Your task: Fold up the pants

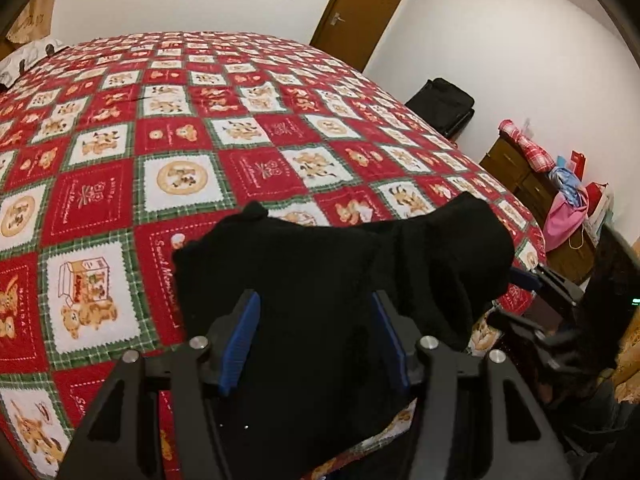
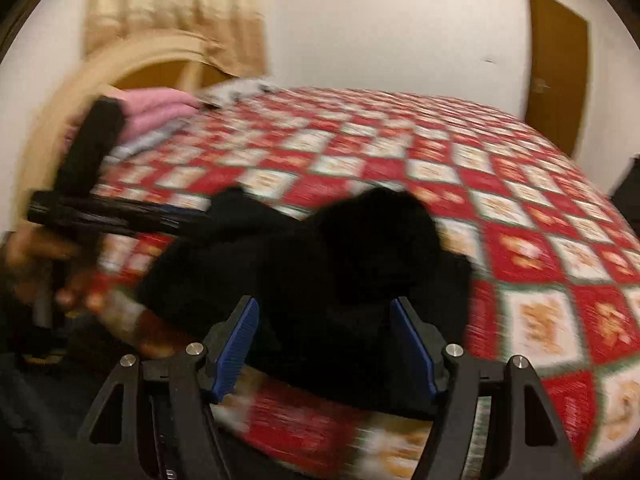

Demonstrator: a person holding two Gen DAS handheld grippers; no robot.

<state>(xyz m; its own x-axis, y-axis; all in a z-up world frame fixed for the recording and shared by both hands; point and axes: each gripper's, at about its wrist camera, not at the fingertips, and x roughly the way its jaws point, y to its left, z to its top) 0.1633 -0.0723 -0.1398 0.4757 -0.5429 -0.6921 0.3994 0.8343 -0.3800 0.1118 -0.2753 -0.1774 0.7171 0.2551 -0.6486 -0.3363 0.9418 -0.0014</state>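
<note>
Black pants (image 1: 340,276) bunched at the near edge of the bed (image 1: 180,140), both grippers spread wide, holding nothing

To do this bit well I'd pinch the waistband corners and spread the cloth flat before any fold. Left gripper (image 1: 316,336) hovers over the heap, aimed toward 12 o'clock; right gripper (image 2: 326,340) does too, though its view is blurred, with the pile from 9 to 12.

pants (image 1: 320,280) | black, bunched in a heap | near edge of bed (image 1: 120,200)
</note>
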